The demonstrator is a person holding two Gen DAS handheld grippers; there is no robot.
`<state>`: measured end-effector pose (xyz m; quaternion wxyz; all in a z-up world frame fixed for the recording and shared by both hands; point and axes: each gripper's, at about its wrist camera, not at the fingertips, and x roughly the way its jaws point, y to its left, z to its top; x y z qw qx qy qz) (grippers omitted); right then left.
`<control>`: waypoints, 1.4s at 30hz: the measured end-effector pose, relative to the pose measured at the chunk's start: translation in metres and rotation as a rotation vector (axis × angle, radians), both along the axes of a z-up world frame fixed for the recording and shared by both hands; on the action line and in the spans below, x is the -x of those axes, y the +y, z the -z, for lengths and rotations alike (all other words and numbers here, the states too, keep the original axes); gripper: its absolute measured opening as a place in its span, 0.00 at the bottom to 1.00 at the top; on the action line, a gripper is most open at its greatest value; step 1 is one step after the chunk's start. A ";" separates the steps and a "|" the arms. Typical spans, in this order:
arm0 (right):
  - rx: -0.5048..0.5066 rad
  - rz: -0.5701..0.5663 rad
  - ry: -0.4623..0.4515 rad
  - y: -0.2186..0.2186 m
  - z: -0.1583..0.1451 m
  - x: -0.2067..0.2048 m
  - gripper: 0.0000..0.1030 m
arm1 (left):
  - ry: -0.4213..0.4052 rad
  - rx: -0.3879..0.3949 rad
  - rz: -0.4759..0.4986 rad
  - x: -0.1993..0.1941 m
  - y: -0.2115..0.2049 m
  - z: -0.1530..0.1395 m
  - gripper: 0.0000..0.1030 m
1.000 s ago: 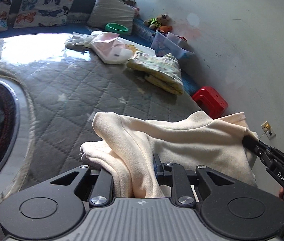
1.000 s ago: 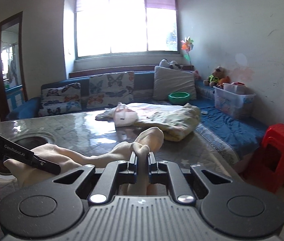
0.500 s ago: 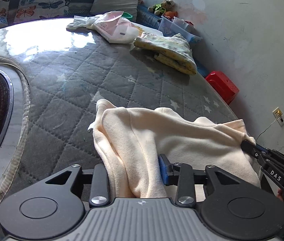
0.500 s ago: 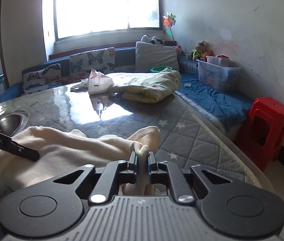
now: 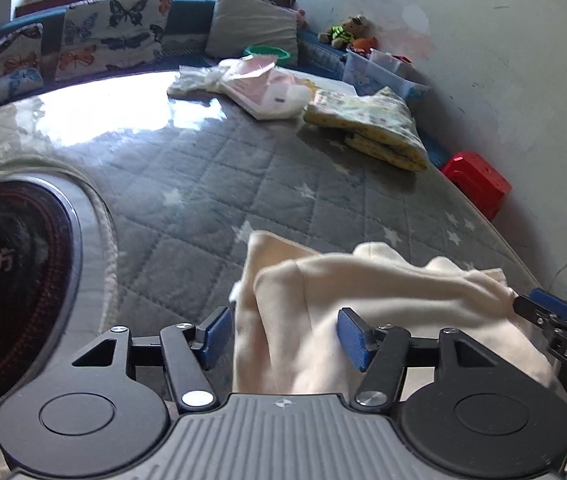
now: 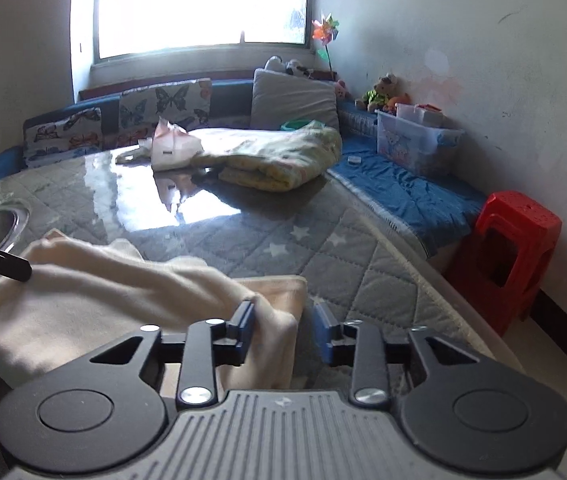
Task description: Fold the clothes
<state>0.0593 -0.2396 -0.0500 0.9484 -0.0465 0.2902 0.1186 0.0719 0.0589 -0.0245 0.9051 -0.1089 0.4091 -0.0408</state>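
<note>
A cream garment [image 5: 363,292] lies bunched on the grey quilted table cover [image 5: 243,184] near its front edge. My left gripper [image 5: 285,338] is open, its blue pads standing on either side of the garment's left end. My right gripper [image 6: 283,330] is open too, with the garment's right end [image 6: 131,296] lying loose between its pads. The right gripper also shows at the far right of the left wrist view [image 5: 539,312], and the left gripper's fingertip shows at the far left of the right wrist view [image 6: 7,266].
A folded yellow patterned blanket [image 5: 371,124] and a pink-and-white bundle [image 5: 267,88] lie at the table's far side. A round dark inset [image 5: 11,280] sits at the left. A red stool [image 6: 511,252] stands on the floor right of the table, a sofa with cushions [image 6: 163,108] behind.
Both grippers have opened and let go of the cream garment, which has dropped onto the table cover. Both have lowered towards the table.
</note>
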 end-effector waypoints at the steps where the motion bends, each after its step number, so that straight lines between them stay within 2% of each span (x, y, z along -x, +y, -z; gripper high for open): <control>1: -0.004 -0.006 -0.009 0.002 -0.002 0.000 0.40 | -0.015 -0.011 0.000 0.000 -0.002 -0.002 0.60; 3: -0.016 -0.021 -0.015 0.007 -0.005 -0.003 0.46 | -0.039 -0.019 0.015 -0.003 -0.007 -0.007 0.60; 8: -0.011 -0.076 -0.005 0.029 -0.001 -0.016 0.49 | -0.065 -0.054 0.068 -0.015 -0.026 -0.009 0.60; 16: 0.034 -0.113 0.019 0.047 0.010 -0.035 0.55 | -0.057 -0.105 0.118 -0.040 -0.046 0.003 0.60; 21: 0.033 -0.096 0.042 0.048 0.014 -0.041 0.61 | -0.033 -0.123 0.119 -0.055 -0.051 0.016 0.60; 25: 0.027 -0.082 0.052 0.046 0.018 -0.044 0.66 | -0.046 -0.144 0.124 -0.057 -0.054 0.021 0.62; 33: -0.005 -0.085 0.030 0.045 0.010 -0.042 0.72 | -0.062 -0.111 0.147 -0.058 -0.059 0.011 0.63; 38: 0.030 -0.111 0.030 0.054 0.014 -0.048 0.74 | -0.049 -0.123 0.161 -0.063 -0.066 0.018 0.63; 42: 0.022 -0.107 0.047 0.052 0.018 -0.053 0.75 | -0.042 -0.122 0.156 -0.067 -0.067 0.021 0.64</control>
